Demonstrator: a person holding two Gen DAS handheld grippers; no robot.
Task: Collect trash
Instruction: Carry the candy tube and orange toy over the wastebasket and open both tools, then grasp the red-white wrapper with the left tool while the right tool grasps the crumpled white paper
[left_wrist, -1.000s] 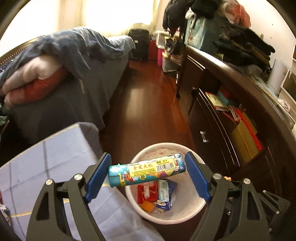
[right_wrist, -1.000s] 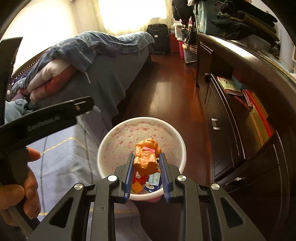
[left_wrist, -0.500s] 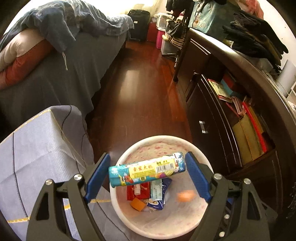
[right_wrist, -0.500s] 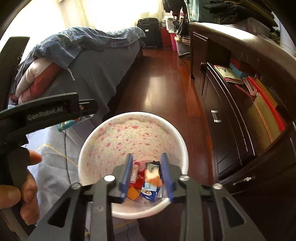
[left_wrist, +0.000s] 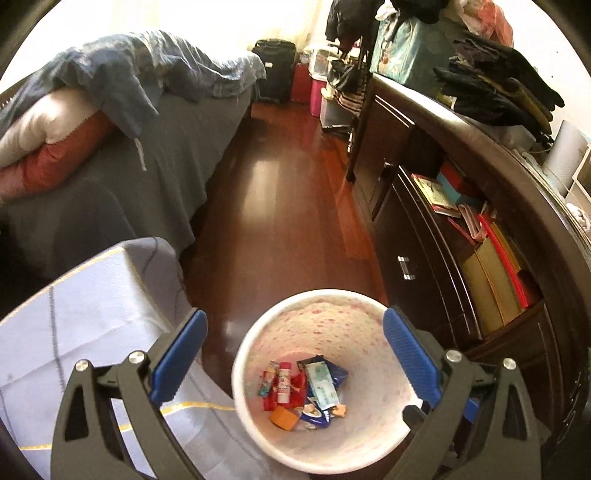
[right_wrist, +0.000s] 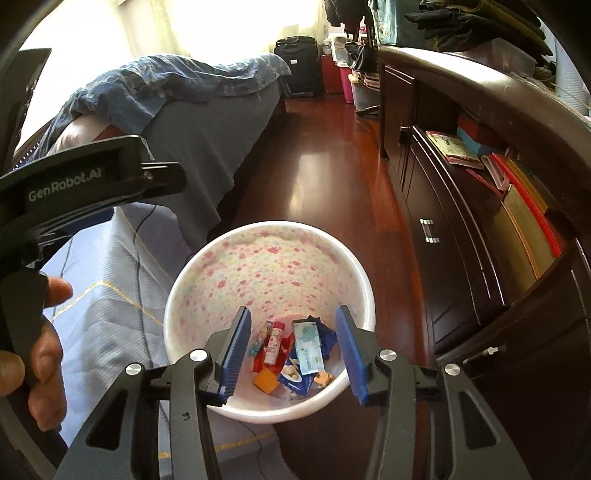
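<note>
- White round plastic bin with pink-flower lining (left_wrist: 258, 347) (right_wrist: 273, 258): upright on the dark wood floor, lower centre of both frames, just beside a pale blue cloth-covered surface on its left.
- Trash pile at the bin bottom:
  - pale green tissue packet (left_wrist: 323, 384) (right_wrist: 309, 345) on top, lying lengthwise.
  - small white tube with pink cap (left_wrist: 283, 380) (right_wrist: 274, 345), left of the packet.
  - dark blue wrapper (left_wrist: 338, 371) (right_wrist: 327, 339), under the packet's right edge.
  - orange block (left_wrist: 283, 419) (right_wrist: 266, 381), nearest the lower rim.
  - small orange figure (right_wrist: 322, 378), lower right of the pile, partly blurred.
</note>
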